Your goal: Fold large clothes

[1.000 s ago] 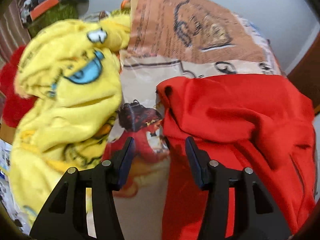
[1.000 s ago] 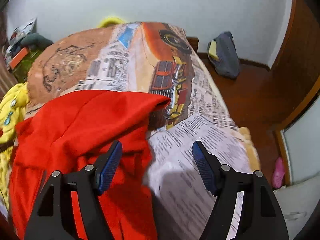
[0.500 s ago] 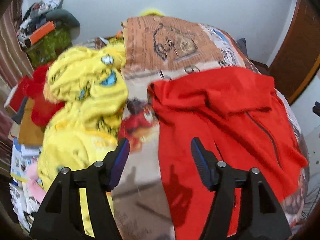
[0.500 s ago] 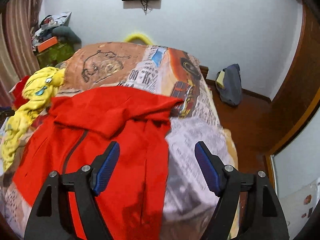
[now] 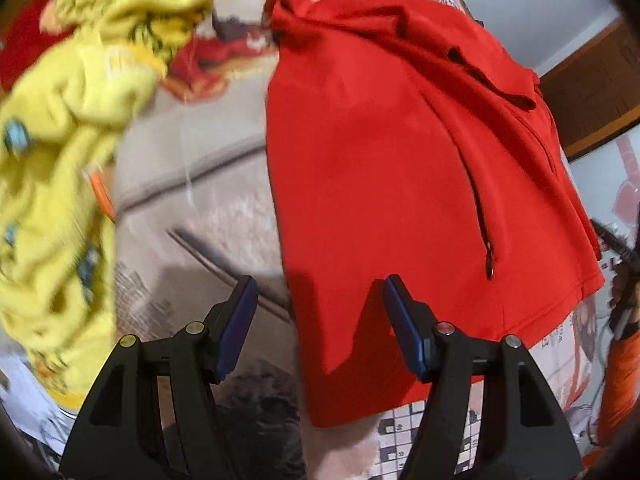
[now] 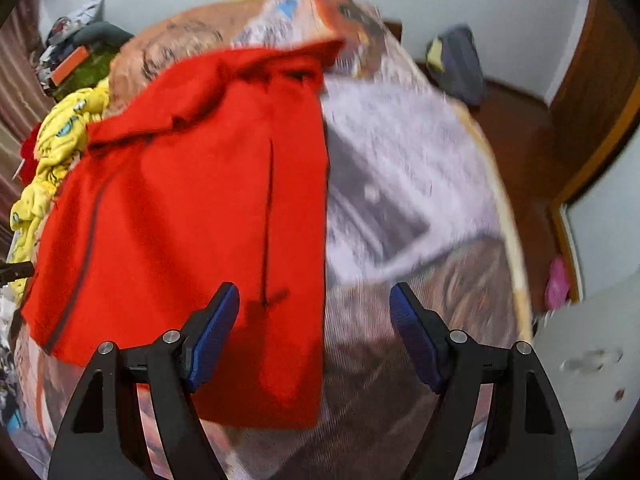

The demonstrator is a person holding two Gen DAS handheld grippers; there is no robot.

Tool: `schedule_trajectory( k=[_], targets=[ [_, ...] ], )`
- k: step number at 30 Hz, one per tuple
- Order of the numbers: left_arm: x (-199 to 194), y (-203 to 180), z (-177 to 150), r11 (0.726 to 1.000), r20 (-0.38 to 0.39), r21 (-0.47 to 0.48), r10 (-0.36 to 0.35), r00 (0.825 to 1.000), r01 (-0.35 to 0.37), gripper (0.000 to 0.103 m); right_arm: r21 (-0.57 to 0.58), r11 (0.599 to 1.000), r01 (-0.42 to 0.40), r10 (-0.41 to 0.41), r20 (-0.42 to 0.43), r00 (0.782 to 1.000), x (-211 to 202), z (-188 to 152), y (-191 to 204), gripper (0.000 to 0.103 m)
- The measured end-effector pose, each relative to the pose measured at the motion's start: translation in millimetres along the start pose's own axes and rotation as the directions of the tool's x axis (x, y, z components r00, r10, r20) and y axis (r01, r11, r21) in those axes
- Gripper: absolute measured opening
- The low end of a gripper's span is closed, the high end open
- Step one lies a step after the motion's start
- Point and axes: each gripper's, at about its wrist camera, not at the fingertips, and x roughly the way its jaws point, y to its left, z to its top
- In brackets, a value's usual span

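A large red zip jacket [image 5: 380, 152] lies spread on the printed bedspread [image 5: 192, 184], hood end far, hem near. My left gripper [image 5: 320, 320] is open and empty, above the hem's left corner. In the right wrist view the same jacket [image 6: 192, 200] fills the left half. My right gripper [image 6: 314, 328] is open and empty, above the hem's right corner, its left finger [image 6: 212, 336] over red cloth. Both views are motion-blurred.
A crumpled yellow printed garment [image 5: 60, 160] lies left of the jacket, with red cloth [image 5: 20, 48] beyond it. The bed's right edge [image 6: 508, 220] drops to a wooden floor with a dark bag [image 6: 456, 64]. Clutter [image 6: 76, 56] is stacked at the far left.
Both grippers have pulled back from the hood end to the near hem and dropped closer to the bed. Both stay open. The jacket lies where it was.
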Motion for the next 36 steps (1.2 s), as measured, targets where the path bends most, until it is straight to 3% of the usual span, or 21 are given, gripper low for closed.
schedule_trajectory(
  k=[5, 9, 11, 12, 13, 14, 17, 19, 22, 28, 36],
  targets=[
    [3, -9, -15, 1.0, 0.003, 0.014, -0.018, 1.0, 0.018, 0.065, 0.04, 0.998, -0.039, 0.039, 0.008, 0.999, 3, -13, -4, 0.076],
    [5, -16, -24, 0.995, 0.002, -0.011, -0.095, 0.996, 0.095, 0.065, 0.011, 0.998, -0.063, 0.063, 0.014, 0.998, 4, -18, 7, 0.077],
    [4, -22, -28, 0.995, 0.014, 0.007, -0.097, 0.995, 0.096, 0.065, -0.004, 0.998, -0.065, 0.065, 0.018, 0.998, 4, -21, 14, 0.07],
    [4, -24, -30, 0.996, 0.027, 0.003, -0.094, 0.995, 0.094, 0.061, -0.007, 0.997, -0.073, 0.073, 0.02, 0.997, 4, -21, 16, 0.066],
    [4, -25, -32, 0.995, 0.039, -0.007, -0.102, 0.994, 0.103, 0.058, -0.004, 0.995, -0.099, 0.099, 0.02, 0.995, 4, -21, 17, 0.054],
    [4, -25, -35, 0.994, 0.047, -0.012, -0.109, 0.993, 0.11, 0.049, -0.001, 0.992, -0.123, 0.123, 0.016, 0.992, 4, -21, 18, 0.043],
    [1, -32, -37, 0.997, 0.076, 0.002, -0.074, 0.994, 0.074, 0.005, 0.002, 0.99, -0.144, 0.144, 0.014, 0.989, 7, -20, 22, 0.027],
    [0, -37, -32, 0.999, 0.095, 0.005, -0.051, 0.994, 0.051, 0.004, -0.005, 0.991, -0.136, 0.136, 0.019, 0.991, 7, -20, 25, 0.015],
    [-6, -43, -28, 1.0, 0.126, 0.014, -0.008, 0.992, 0.007, 0.003, -0.009, 0.991, -0.131, 0.131, 0.031, 0.991, 1, -16, 26, 0.013],
    [-52, -49, -11, 1.0, 0.26, 0.021, -0.02, 0.965, 0.015, 0.003, -0.035, 0.991, -0.127, 0.131, 0.121, 0.984, -24, 3, 23, 0.012],
    [-122, -72, 34, 0.996, 0.442, 0.081, -0.068, 0.894, 0.036, 0.003, -0.084, 0.98, -0.181, 0.198, 0.286, 0.938, -73, 64, 40, 0.011]
  ],
)
